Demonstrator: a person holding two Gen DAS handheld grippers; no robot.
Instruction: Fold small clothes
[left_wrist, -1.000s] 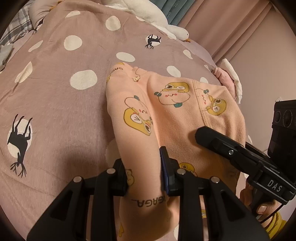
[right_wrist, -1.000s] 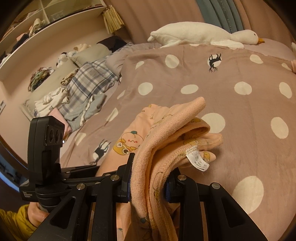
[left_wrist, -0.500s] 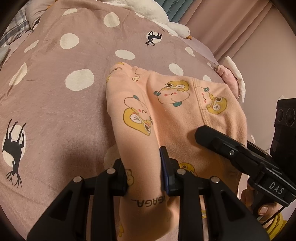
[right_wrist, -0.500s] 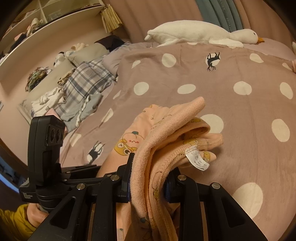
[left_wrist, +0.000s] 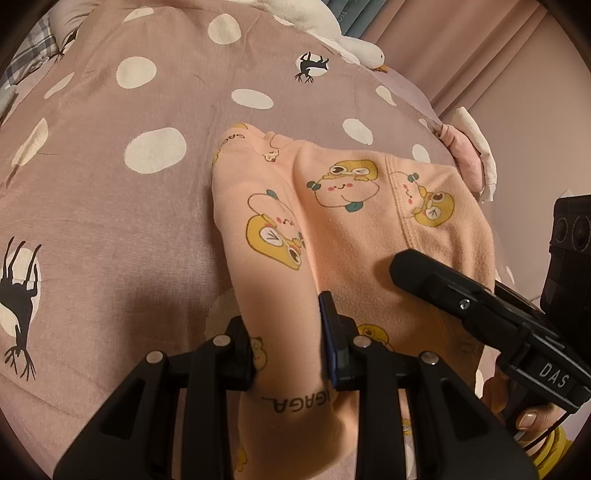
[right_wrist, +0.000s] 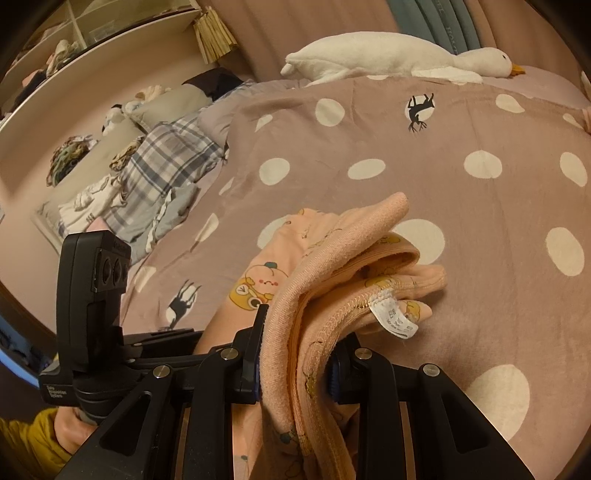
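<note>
Both tools down-tilted, clamping garment (left_wrist: 343, 229)

**What We Cannot Make Out**

We lose the peach garment (left_wrist: 343, 236) below the left gripper (left_wrist: 286, 328), where it runs off the bottom edge. In the right wrist view its bunched layers hide the inner pads of the right gripper (right_wrist: 295, 354), and the print on its care label (right_wrist: 393, 318) is too small for us to read. The plush goose (left_wrist: 332, 33) is cut off at the top edge. Clutter on the shelf (right_wrist: 66, 48) blurs together.
</note>
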